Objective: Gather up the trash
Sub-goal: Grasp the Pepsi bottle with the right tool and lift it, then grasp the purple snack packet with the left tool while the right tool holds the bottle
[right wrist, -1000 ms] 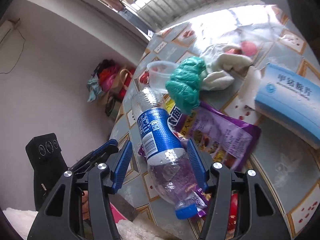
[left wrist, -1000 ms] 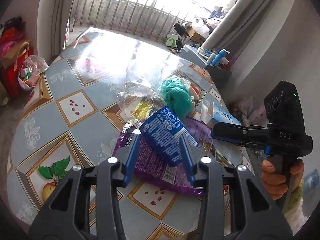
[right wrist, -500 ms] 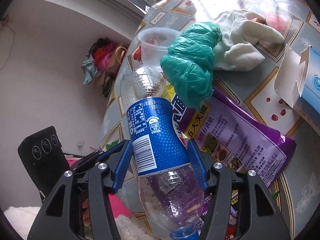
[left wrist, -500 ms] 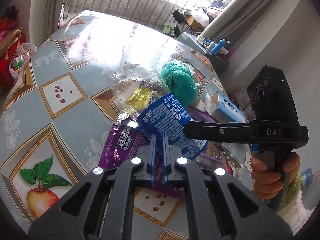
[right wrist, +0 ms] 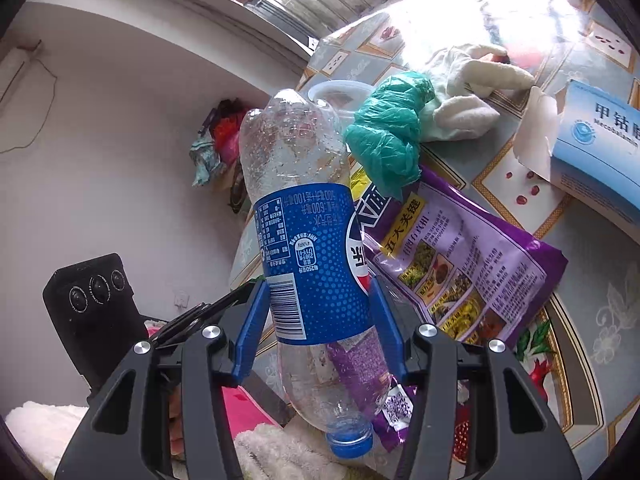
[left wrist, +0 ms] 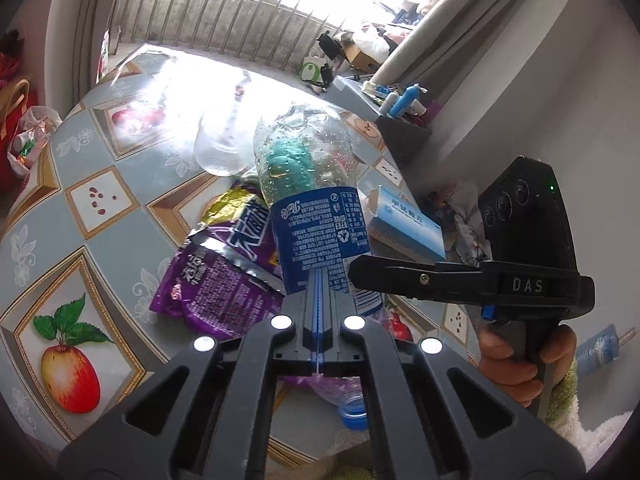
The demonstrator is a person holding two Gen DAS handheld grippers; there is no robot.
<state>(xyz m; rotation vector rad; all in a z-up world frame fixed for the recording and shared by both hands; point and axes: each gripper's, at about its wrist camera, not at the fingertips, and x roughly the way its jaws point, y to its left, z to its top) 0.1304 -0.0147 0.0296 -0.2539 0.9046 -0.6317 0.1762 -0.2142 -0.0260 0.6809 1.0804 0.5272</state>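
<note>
1. Clear plastic, beaded with droplets: an empty bottle (right wrist: 308, 248) with a blue label stands cap-down in the right gripper (right wrist: 318, 312), whose blue fingers (right wrist: 252, 328) press on the label from both sides, having just narrowed onto it.
2. The bottle hangs above the near edge of a table (left wrist: 108, 240), its blue cap (right wrist: 350, 442) lowest and its base tilted up toward the window.
3. The left gripper (left wrist: 318, 280) is pressed fully together with nothing between its fingers; its tip sits just in front of the bottle's label in the left wrist view.
4. The tabletop wears a glossy grey-blue cloth printed with gold-framed squares, an apple (left wrist: 70, 376) and scattered red seeds.
5. Beneath and beside the bottle lies a purple snack bag (right wrist: 468, 264); a crumpled green plastic bag (right wrist: 386, 136) rests at the purple bag's far end, touching a pale cloth (right wrist: 468, 88).
6. A clear plastic cup (right wrist: 340, 94) stands behind the bottle, and a light-blue medicine box (right wrist: 592, 148) with a torn flap lies at the table's right side.
7. Strong daylight floods the far half of the table from a barred window (left wrist: 224, 12) flanked by grey curtains (left wrist: 460, 36).
8. Bags (left wrist: 28, 140) sit on the floor by the wall to the left; clutter fills a low shelf (left wrist: 400, 100) under the right curtain.
9. A person's hand (left wrist: 520, 360) grips the handle of the right gripper.
</note>
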